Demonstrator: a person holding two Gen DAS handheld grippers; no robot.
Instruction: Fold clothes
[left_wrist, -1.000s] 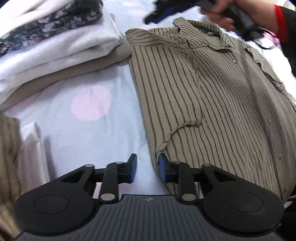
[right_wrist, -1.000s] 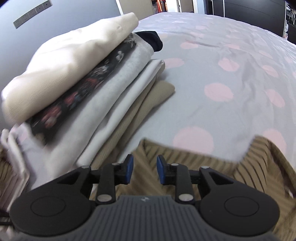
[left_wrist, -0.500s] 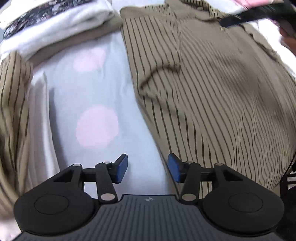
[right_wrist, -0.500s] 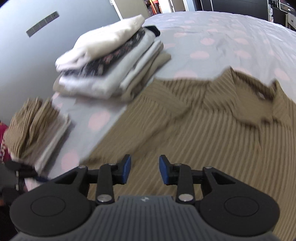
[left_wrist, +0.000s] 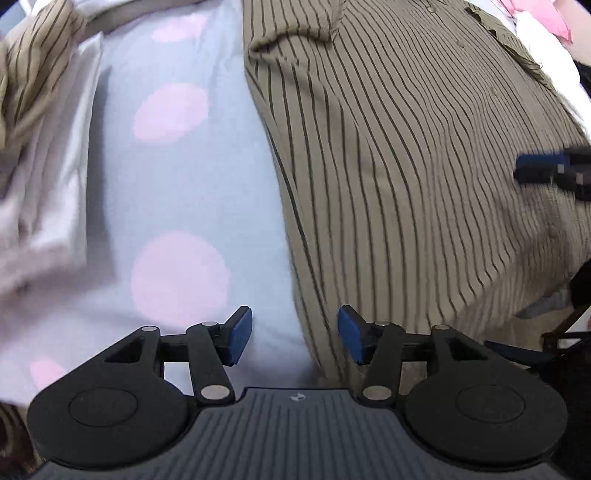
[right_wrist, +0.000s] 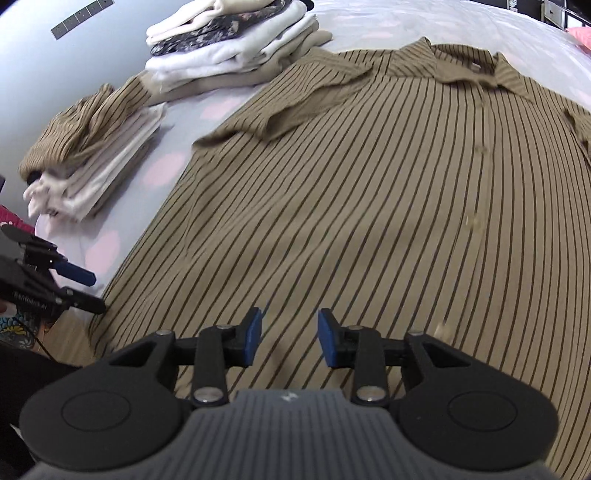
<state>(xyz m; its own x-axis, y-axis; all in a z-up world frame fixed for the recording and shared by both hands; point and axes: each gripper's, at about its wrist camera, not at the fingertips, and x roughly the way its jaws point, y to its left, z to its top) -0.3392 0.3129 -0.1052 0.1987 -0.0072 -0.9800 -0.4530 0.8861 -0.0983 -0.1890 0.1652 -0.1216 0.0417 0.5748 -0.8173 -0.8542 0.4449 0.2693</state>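
A tan shirt with dark stripes (right_wrist: 369, 184) lies flat on the bed, collar at the far end and its left sleeve folded in. My left gripper (left_wrist: 294, 334) points down over the shirt's (left_wrist: 406, 166) left side edge near the hem; its jaws are opening, with nothing gripped between them. It also shows at the left edge of the right wrist view (right_wrist: 79, 288). My right gripper (right_wrist: 289, 338) hovers over the shirt's lower part, open and holding nothing. One blue fingertip (left_wrist: 541, 162) of it shows blurred at the right of the left wrist view.
A tall stack of folded clothes (right_wrist: 232, 44) stands at the far left of the bed. A smaller pile with a striped garment on top (right_wrist: 92, 147) lies nearer. The bedsheet (left_wrist: 177, 177) is pale with pink dots. Wooden floor (right_wrist: 70, 338) shows below the bed's near edge.
Both grippers have travelled from the collar end down toward the hem. The left jaws have spread wider. The right gripper has pulled back, so the whole shirt is in its view.
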